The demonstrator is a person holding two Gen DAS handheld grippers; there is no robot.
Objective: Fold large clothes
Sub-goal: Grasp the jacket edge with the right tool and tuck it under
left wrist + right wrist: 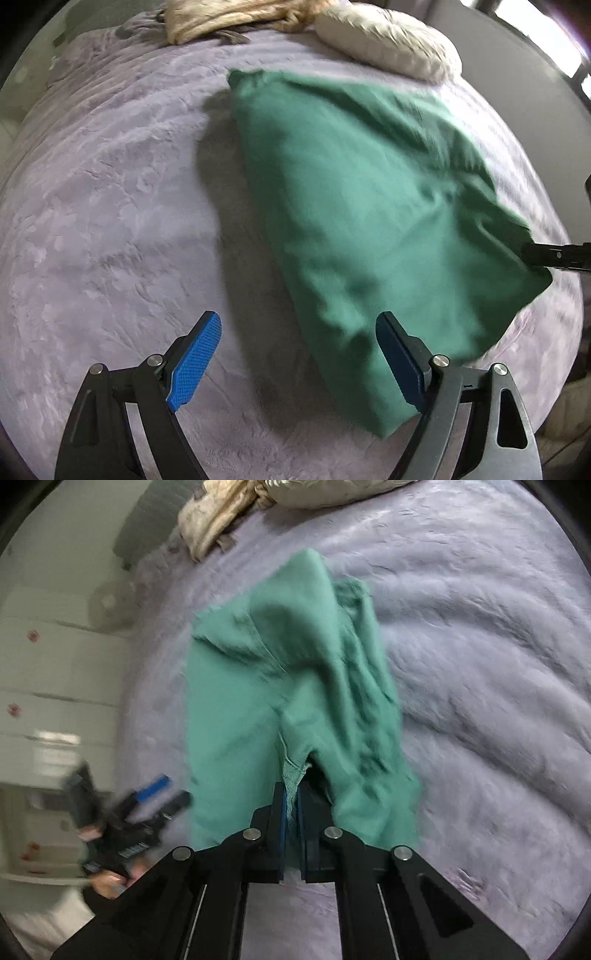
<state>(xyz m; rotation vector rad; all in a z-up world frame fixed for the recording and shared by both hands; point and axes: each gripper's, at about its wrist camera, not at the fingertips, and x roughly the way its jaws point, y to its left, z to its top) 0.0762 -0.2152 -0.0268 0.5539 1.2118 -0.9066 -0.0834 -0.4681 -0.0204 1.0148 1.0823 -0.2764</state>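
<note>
Between the closed blue pads of the right claw (pixel 291 801) sits a ribbed hem of the green garment (pixel 291 686), pinched tight; from that grip the cloth spreads away ahead of the claw in loose folds, partly lifted off the lilac plush bed cover (pixel 480 664). Off to this claw's left, the left claw (pixel 159 794) shows blurred in the person's hand (pixel 110 878), and it seems to hold nothing there.

From the left wrist view, the left claw (pixel 295 354) stands wide open, its two blue pads well apart with only bed cover (pixel 110 221) and a corner of the garment (pixel 369 206) between them. The garment lies ahead and to the right of this claw, its near corner reaching just beside the right pad. At its far right edge the dark tip of the right claw (pixel 535 254) meets the cloth. Beyond the garment, at the far end of the bed, rest a cream pillow (pixel 388 40) and a crumpled beige blanket (pixel 229 18).
</note>
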